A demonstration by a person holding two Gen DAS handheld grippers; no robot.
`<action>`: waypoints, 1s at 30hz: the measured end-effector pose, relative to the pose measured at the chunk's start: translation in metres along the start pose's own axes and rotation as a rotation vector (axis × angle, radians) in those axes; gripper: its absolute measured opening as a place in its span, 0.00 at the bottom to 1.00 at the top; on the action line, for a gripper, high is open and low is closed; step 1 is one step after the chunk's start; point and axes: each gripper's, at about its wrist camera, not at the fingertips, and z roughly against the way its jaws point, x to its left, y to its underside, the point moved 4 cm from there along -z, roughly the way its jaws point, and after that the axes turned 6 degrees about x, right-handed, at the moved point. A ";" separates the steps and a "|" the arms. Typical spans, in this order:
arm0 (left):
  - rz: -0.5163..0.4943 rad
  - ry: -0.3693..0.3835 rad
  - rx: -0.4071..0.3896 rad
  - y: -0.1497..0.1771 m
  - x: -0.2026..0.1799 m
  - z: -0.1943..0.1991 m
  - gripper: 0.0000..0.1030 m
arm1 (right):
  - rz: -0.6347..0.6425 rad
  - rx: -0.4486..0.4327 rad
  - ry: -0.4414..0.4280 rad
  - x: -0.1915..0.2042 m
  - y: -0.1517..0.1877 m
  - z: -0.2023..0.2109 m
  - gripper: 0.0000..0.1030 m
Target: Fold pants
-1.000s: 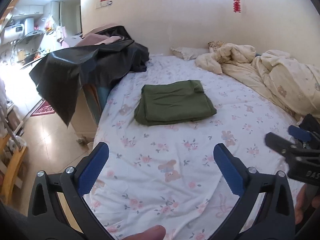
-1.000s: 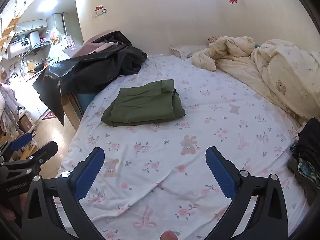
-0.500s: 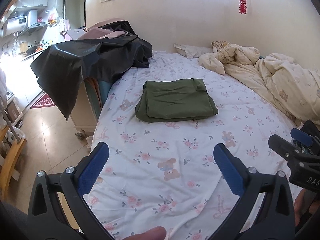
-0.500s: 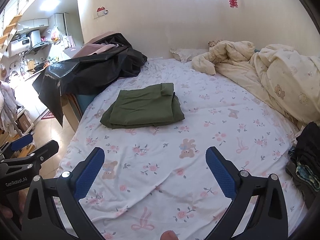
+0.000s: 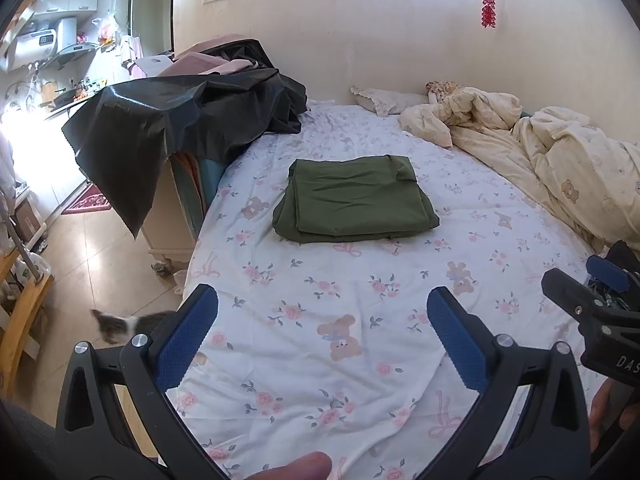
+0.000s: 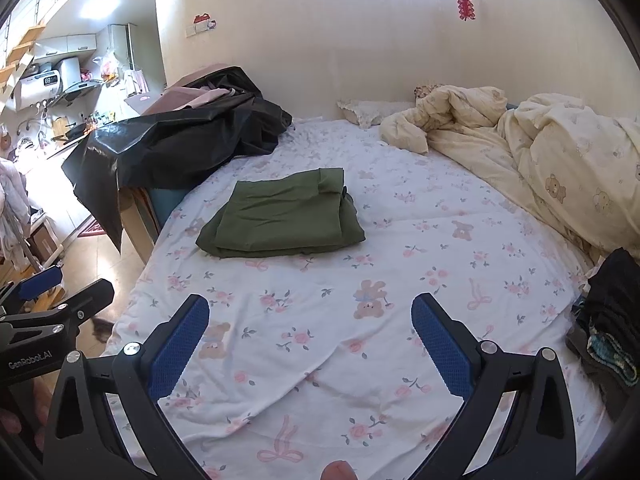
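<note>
Green pants (image 5: 354,200) lie folded into a flat rectangle on the floral bed sheet (image 5: 320,340); they also show in the right wrist view (image 6: 282,214). My left gripper (image 5: 322,316) is open and empty, held above the near part of the bed, well short of the pants. My right gripper (image 6: 310,322) is open and empty, also back from the pants. Each gripper shows at the edge of the other's view, the right one (image 5: 592,308) and the left one (image 6: 56,308).
A cream duvet (image 5: 560,160) is bunched at the right and back of the bed. A black cover (image 5: 180,120) drapes over furniture at the left bed edge. Dark clothes (image 6: 608,320) lie at the right. A cat (image 5: 120,326) is on the floor at the left.
Both grippers have drawn back and up from the bed, so the folded pants look farther off. A cat has come into view on the floor at the left.
</note>
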 end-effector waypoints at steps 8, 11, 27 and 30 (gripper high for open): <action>-0.002 0.002 0.003 0.000 0.001 -0.001 1.00 | 0.001 0.002 -0.002 -0.001 -0.001 -0.002 1.00; -0.001 0.003 0.002 0.000 0.001 -0.001 1.00 | -0.002 -0.001 -0.003 -0.001 -0.001 -0.001 1.00; 0.000 0.007 0.003 0.000 0.001 -0.002 1.00 | -0.004 -0.004 -0.001 -0.001 0.000 -0.001 1.00; 0.001 0.016 0.005 0.000 0.000 -0.001 1.00 | -0.004 -0.004 -0.001 -0.001 0.000 -0.001 1.00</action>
